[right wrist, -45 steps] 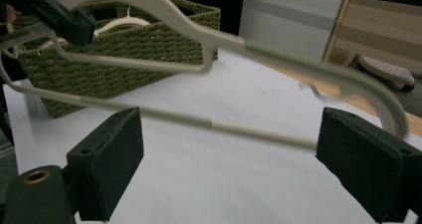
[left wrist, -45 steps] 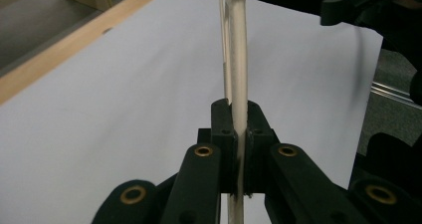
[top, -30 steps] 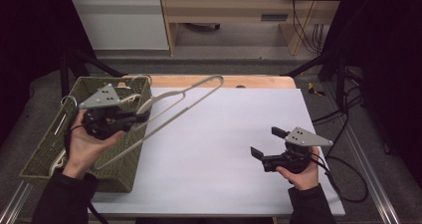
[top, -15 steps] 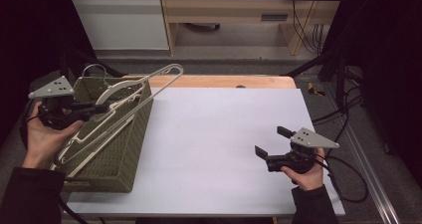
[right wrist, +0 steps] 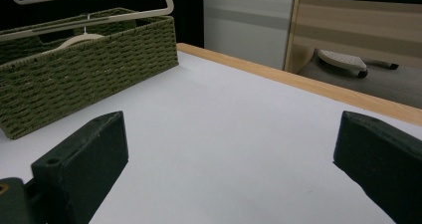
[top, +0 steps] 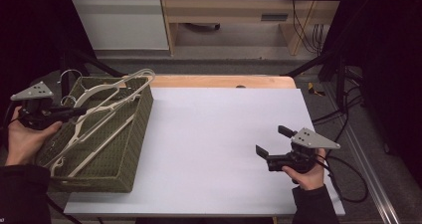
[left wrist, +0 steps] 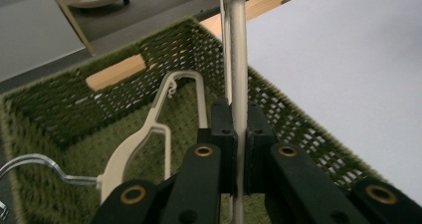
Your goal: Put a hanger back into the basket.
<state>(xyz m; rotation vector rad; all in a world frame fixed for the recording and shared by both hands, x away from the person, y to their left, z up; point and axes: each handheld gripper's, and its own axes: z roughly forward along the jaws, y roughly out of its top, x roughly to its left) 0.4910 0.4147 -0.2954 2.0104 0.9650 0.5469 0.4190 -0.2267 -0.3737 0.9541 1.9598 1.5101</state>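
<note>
Left gripper view: left claw (left wrist: 239,149) clamps a cream hanger (left wrist: 238,59) over the basket (left wrist: 308,129); right claw (right wrist: 224,174) gapes empty.

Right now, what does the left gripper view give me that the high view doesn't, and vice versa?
Left gripper view only: the left tongs pinch a cream hanger's bar between their pads, and a second hanger lies on the basket floor with its metal hook.

High view only: the right tongs stand open above the white table, held by the person's right hand.

Both: the green woven basket and the held hanger over it.
</note>
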